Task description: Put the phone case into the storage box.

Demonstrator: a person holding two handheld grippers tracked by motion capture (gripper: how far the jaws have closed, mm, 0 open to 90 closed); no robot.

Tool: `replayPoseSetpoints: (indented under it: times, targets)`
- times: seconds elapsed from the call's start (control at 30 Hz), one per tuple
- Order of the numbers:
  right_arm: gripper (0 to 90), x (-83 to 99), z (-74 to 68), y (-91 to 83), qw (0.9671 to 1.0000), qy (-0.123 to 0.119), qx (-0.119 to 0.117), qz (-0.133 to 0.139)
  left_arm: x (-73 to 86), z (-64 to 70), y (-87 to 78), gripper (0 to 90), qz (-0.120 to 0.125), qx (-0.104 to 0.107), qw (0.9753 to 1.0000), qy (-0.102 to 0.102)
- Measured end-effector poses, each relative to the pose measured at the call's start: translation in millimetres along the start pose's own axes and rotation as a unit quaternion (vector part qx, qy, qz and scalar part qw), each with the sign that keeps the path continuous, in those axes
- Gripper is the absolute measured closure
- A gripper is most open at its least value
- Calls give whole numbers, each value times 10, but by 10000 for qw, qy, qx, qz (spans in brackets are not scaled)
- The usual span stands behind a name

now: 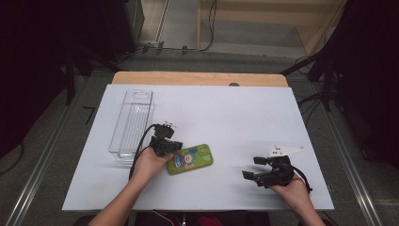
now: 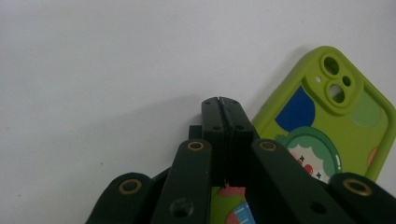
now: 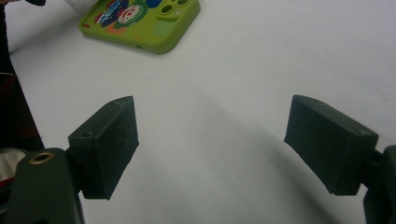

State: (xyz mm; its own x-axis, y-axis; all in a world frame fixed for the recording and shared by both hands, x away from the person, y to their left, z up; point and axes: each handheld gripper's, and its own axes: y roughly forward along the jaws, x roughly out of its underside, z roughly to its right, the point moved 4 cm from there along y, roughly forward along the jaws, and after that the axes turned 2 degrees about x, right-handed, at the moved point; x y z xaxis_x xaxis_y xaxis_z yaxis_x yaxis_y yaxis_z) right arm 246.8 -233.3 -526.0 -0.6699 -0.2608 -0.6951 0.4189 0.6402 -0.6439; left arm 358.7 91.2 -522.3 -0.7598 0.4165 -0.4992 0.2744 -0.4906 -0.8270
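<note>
Phone case (image 2: 327, 126), green and printed side up, lies just right of my left gripper (image 2: 222, 105), whose jaws are pressed together on nothing, beside its edge. Its long axis runs across the white table (image 1: 235, 117), camera end toward my right gripper (image 1: 256, 168), which has its jaws spread, well apart from it. I see a clear bin (image 1: 133, 123) near, behind the left gripper.

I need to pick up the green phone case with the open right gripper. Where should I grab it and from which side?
Probably best across its two long edges near the camera-cutout end, coming from the right. The green phone case lies flat on the white table, that end towards the right gripper, whose jaws stand wide apart. The left gripper, jaws shut, sits over the other end, so stay off it.
</note>
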Motion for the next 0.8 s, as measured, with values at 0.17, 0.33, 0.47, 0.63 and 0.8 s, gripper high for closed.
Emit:
replayPoseSetpoints:
  times: [0.17, 0.33, 0.47, 0.63, 0.8]
  targets:
    - [152, -1, -1, 0, 10000, 7, -4, 11, 70, 33, -33, 900, -40, 64, 9999, 68]
    - [152, -1, -3, 1, 10000, 0, -2, 15, 135, 50, -62, 900, -46, 174, 9998, 75]
    - [152, 0, -1, 4, 10000, 4, -5, 5, 163, 31, -74, 892, 20, 289, 9995, 86]
    - [152, -2, 4, -1, 10000, 1, -5, 31, 136, 29, -129, 860, 252, 346, 9989, 169]
    - [153, 2, 5, -4, 10000, 3, -11, 27, 100, 90, -244, 687, 515, 645, 9957, 412]
